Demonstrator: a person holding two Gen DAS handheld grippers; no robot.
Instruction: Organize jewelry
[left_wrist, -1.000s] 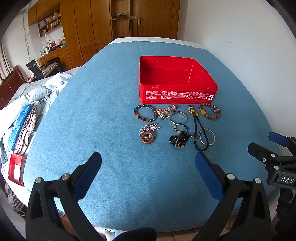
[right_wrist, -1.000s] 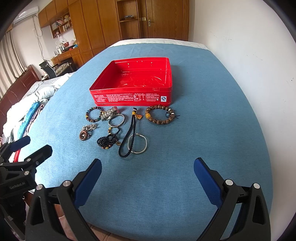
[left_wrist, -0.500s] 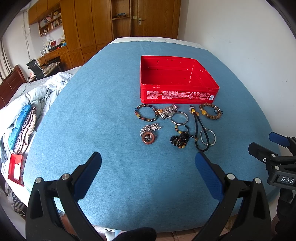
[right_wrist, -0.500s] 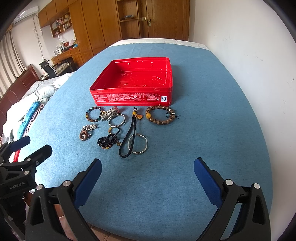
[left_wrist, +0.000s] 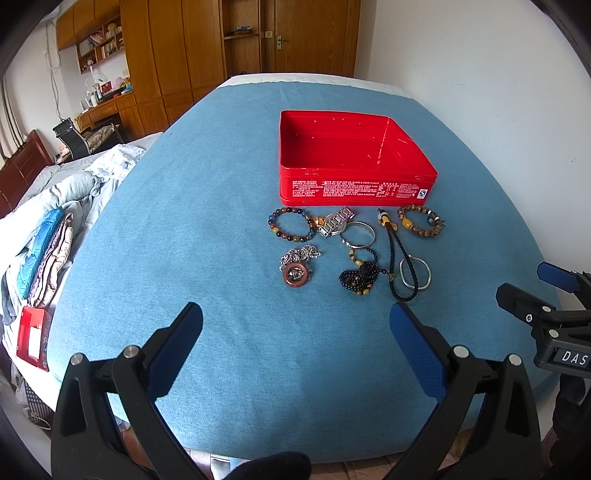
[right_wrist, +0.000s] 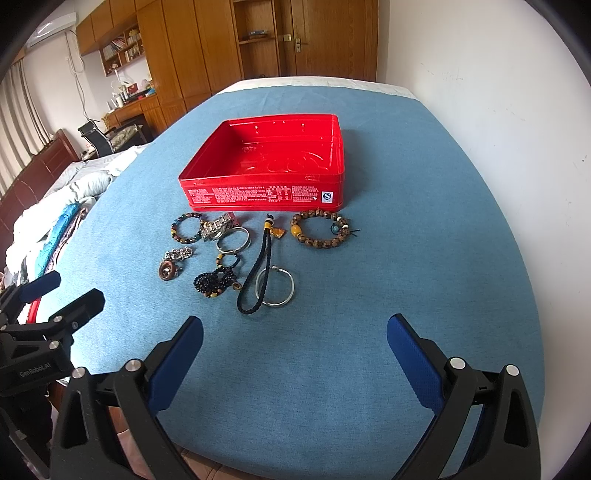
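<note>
Jewelry (left_wrist: 354, 251) ahead of left gripper (left_wrist: 295, 328), untouched

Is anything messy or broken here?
Nothing looks broken. The red tin sits empty while the jewelry lies outside it. The black cord crosses the silver bangle, and the watch touches the colorful bead bracelet.

An open red tin (right_wrist: 266, 184) sits empty on the blue desk (right_wrist: 369, 332); just before it lie a wooden bead bracelet (right_wrist: 319, 233), a black cord (right_wrist: 258, 273), silver bangles (right_wrist: 277, 286) and a watch (right_wrist: 219, 226)
</note>
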